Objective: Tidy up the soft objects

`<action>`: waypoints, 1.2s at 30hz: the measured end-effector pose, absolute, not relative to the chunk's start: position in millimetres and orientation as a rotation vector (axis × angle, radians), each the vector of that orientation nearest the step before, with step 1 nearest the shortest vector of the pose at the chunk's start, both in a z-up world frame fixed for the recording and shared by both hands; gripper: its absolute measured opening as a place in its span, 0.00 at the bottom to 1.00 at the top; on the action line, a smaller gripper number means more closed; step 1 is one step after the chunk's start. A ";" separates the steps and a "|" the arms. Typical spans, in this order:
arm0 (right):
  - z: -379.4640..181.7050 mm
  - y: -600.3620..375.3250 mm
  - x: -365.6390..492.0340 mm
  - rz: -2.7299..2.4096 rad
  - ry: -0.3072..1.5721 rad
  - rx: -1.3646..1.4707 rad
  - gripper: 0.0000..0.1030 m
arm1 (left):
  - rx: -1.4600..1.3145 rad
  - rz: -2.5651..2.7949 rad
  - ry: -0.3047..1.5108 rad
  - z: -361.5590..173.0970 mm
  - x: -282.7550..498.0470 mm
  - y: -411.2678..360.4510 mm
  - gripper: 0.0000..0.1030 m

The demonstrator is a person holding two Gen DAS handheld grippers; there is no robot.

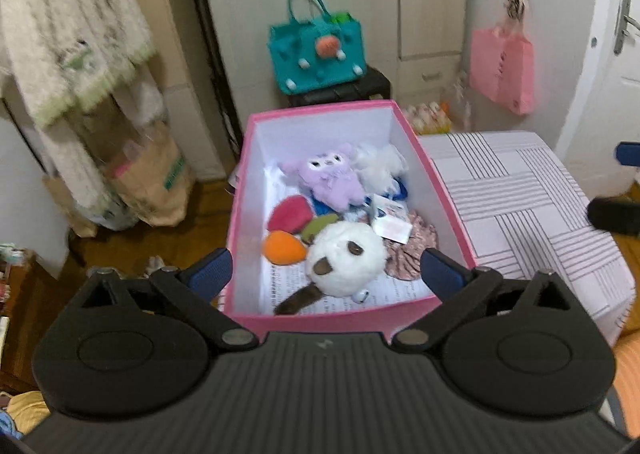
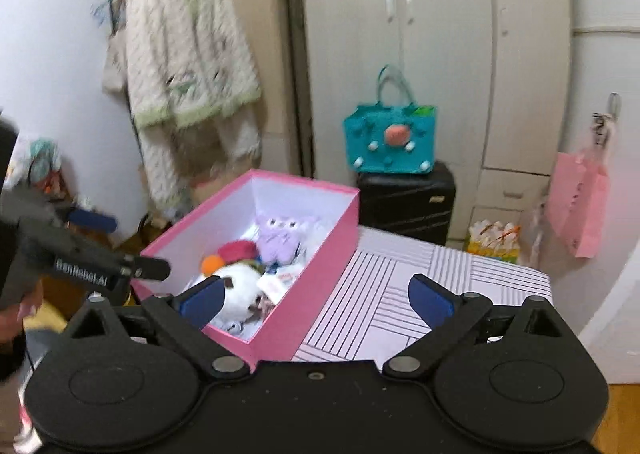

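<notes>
A pink box [image 1: 440, 190] with a white inside stands on the striped table [image 1: 520, 206] and holds several soft toys: a purple owl plush [image 1: 330, 178], a white round plush with brown ears [image 1: 346, 258], a red piece [image 1: 290, 214], an orange piece [image 1: 284, 248] and white fluff [image 1: 380, 164]. My left gripper [image 1: 326, 272] is open and empty, above the box's near end. My right gripper [image 2: 316, 296] is open and empty, above the box [image 2: 320, 278] and the table [image 2: 440, 278]. The left gripper's body also shows in the right wrist view [image 2: 80, 254].
A teal bag [image 1: 318, 50] sits on a black suitcase [image 2: 406, 198] by the wardrobe. A pink paper bag [image 1: 504, 66] hangs at the right. A cream cardigan [image 2: 184, 54] hangs on a rack at the left. Paper bags [image 1: 152, 182] stand on the wooden floor.
</notes>
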State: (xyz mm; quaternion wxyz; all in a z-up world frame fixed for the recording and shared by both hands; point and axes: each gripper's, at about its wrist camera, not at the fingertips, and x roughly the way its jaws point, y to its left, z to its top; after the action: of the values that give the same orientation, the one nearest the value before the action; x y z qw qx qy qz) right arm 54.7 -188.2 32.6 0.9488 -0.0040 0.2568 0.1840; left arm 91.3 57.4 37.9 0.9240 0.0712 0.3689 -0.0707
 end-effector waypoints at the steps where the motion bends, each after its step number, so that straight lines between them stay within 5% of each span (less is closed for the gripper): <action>1: 32.8 -190.5 48.9 0.373 0.506 0.006 0.97 | 0.148 -0.131 0.736 38.1 84.2 57.0 0.99; 36: 14.2 -184.6 -1.0 0.056 0.575 -0.047 1.00 | 0.119 -0.188 0.688 28.5 32.8 25.1 0.99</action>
State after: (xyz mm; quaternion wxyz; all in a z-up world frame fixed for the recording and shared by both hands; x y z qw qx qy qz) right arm -1.0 -184.6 14.2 0.9582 -0.0230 0.2837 0.0275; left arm 32.8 25.1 28.5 0.9353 0.0584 0.3366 -0.0918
